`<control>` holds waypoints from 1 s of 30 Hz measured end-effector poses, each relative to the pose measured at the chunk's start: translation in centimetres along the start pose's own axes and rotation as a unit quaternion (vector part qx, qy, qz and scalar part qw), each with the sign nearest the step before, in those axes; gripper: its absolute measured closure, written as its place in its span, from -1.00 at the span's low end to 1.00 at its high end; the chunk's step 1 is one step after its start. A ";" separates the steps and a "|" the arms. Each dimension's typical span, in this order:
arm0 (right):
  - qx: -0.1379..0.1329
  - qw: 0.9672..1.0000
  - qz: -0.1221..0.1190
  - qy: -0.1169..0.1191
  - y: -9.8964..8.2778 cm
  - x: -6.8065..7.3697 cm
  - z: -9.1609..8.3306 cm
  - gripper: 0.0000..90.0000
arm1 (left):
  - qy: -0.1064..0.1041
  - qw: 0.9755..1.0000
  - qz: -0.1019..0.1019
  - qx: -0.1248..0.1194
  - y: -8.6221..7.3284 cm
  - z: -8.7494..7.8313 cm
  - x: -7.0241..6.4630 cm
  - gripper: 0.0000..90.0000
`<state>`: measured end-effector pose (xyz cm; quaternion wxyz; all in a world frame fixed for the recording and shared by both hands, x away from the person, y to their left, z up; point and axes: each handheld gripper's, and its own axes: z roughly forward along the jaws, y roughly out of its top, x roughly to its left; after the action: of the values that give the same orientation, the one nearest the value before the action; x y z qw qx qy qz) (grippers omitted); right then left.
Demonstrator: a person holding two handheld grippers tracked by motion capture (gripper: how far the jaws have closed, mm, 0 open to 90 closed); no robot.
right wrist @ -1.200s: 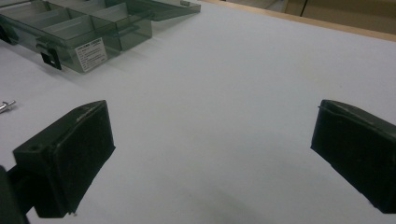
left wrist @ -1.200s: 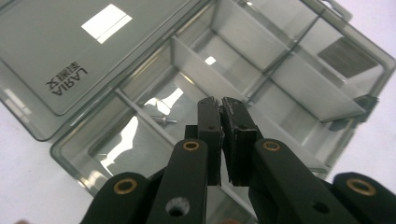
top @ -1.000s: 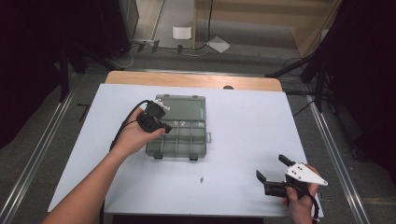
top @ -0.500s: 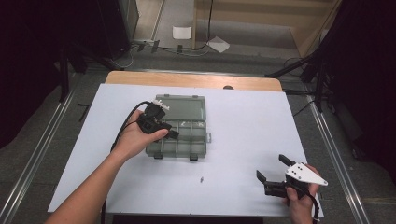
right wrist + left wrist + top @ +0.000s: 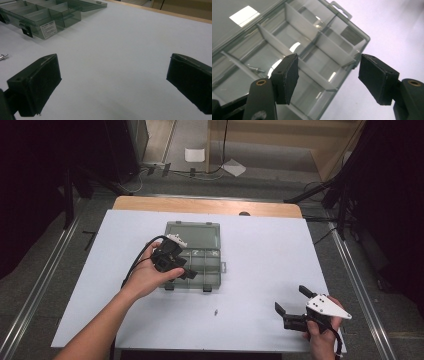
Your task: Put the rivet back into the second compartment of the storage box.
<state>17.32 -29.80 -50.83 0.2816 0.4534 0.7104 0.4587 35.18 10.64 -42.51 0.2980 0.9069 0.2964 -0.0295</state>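
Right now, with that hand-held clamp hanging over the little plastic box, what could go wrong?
The left gripper, its jaws just opened with nothing between them, hovers close over the open compartment box; a dip could knock a divider or shove the light box. One small screw already lies in a compartment, so a jolt might bounce it out. Another screw lies loose on the table, where a forearm could sweep it off.

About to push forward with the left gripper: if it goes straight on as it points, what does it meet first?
Likely the open organizer box: the left gripper points into its divided compartments, though depth is unclear.
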 end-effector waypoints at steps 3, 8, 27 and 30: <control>0.000 1.000 0.000 0.000 0.0 0.0 0.0 -1.00 | -0.004 1.000 0.005 0.001 -0.1 0.1 -0.6 -0.42; -0.001 1.000 -0.001 -0.001 0.0 0.0 0.0 -1.00 | -0.007 1.000 0.015 0.004 -0.1 0.2 -1.8 -0.55; -0.003 1.000 -0.003 0.001 0.1 0.0 -0.1 -1.00 | -0.004 0.998 0.044 0.034 -1.6 2.2 -5.6 -0.63; -0.002 1.000 0.001 0.002 0.1 0.0 -0.1 -1.00 | -0.005 0.998 0.046 0.041 -2.0 2.7 -6.1 -0.62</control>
<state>17.25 -29.79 -50.73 0.2814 0.4524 0.7095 0.4613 29.39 7.24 -44.41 0.2631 0.9310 0.2510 -0.0327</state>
